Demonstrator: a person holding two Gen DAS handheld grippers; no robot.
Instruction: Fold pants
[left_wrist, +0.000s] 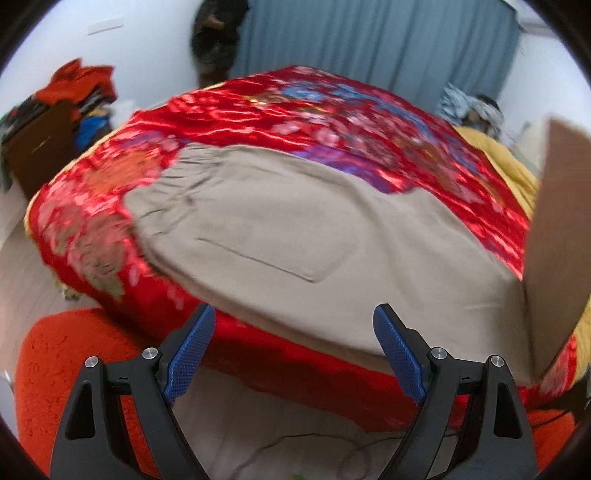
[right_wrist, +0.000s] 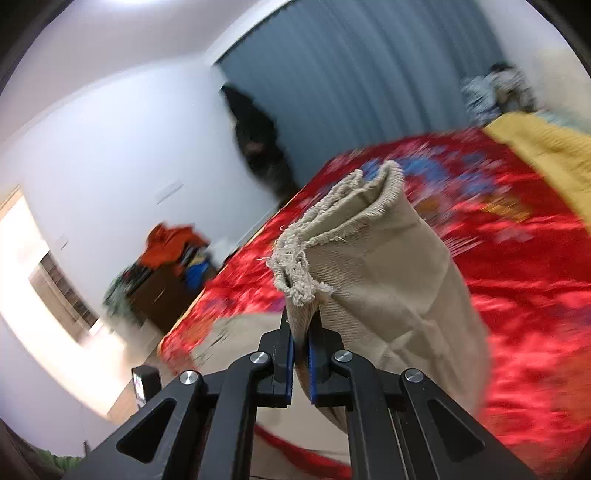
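Fingers: my right gripper (right_wrist: 301, 332) clamped on frayed hem of beige pants (right_wrist: 388, 280); my left gripper (left_wrist: 293, 347) spread wide, empty, above pants on red bedspread (left_wrist: 236, 110).

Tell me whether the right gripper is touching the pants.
Touching. The right wrist view shows the right gripper shut on the frayed hem of the beige pants, with the cloth pinched between its blue pads.

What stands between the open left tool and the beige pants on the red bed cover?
Nothing visible does. The left tool hangs open before the near edge of the pants, which lie flat on the red bed cover, with only open space between. The right tool is shut on the frayed leg end.
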